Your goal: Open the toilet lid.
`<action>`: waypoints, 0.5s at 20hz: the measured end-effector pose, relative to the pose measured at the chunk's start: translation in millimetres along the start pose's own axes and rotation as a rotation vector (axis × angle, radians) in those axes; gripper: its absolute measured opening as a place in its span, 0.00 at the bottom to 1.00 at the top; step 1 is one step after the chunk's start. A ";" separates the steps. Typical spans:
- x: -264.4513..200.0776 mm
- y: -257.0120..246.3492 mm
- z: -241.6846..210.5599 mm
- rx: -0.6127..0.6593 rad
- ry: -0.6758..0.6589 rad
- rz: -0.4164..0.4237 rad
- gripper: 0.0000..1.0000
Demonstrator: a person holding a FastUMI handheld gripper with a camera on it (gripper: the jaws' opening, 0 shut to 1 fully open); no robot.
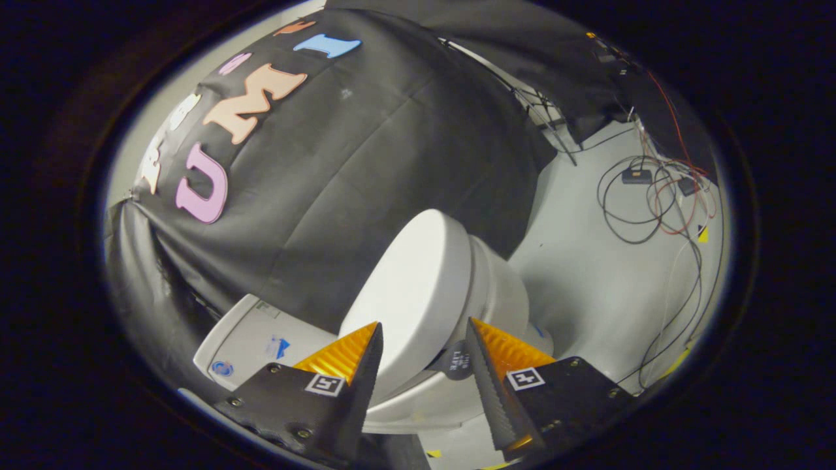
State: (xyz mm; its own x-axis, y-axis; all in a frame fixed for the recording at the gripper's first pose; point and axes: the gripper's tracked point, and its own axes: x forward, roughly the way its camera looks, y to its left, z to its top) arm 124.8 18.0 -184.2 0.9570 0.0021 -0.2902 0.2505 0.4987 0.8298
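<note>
Two fingers: the gripper (423, 339) is spread apart with nothing clamped; the toilet lid (408, 300) shows in the gap between its tips.
Lid: white, and it looks partly lifted, tilted off the seat rim (418, 401) below it; how far it is raised I cannot tell from this skewed view.
Toilet: the bowl (506, 294) stands on the pale floor (588, 287) against the black cloth wall (366, 170), with the tank top (251, 343) to one side of the lid.
Contact: whether either finger touches the lid edge is unclear; the near edge sits right at the tips.
Risk, slip: the lid is smooth and curved, so a fingertip pushing on it could slide off.
Risk, drop: if it is only part way up, losing contact would probably let it fall shut on the seat rim.
Risk, overshoot: a hard push could knock it against the tank top.
Cables: loose wires (643, 209) lie on the floor well apart from the toilet, so they pose no likely trouble.
</note>
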 end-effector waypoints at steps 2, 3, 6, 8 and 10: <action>2.2 -9.6 -10.0 -0.003 0.026 -0.030 0.75; 3.4 -12.3 -11.4 0.012 0.029 -0.033 0.75; 2.0 -20.5 -2.8 0.032 -0.002 -0.047 0.75; -1.5 -21.4 6.4 0.049 -0.034 -0.044 0.75; -1.0 -27.4 8.8 0.074 -0.044 -0.055 0.75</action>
State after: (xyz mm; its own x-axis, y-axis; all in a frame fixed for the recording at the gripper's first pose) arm 118.2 -3.3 -202.5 0.9465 -0.0628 -0.3165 0.3117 0.4312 0.8467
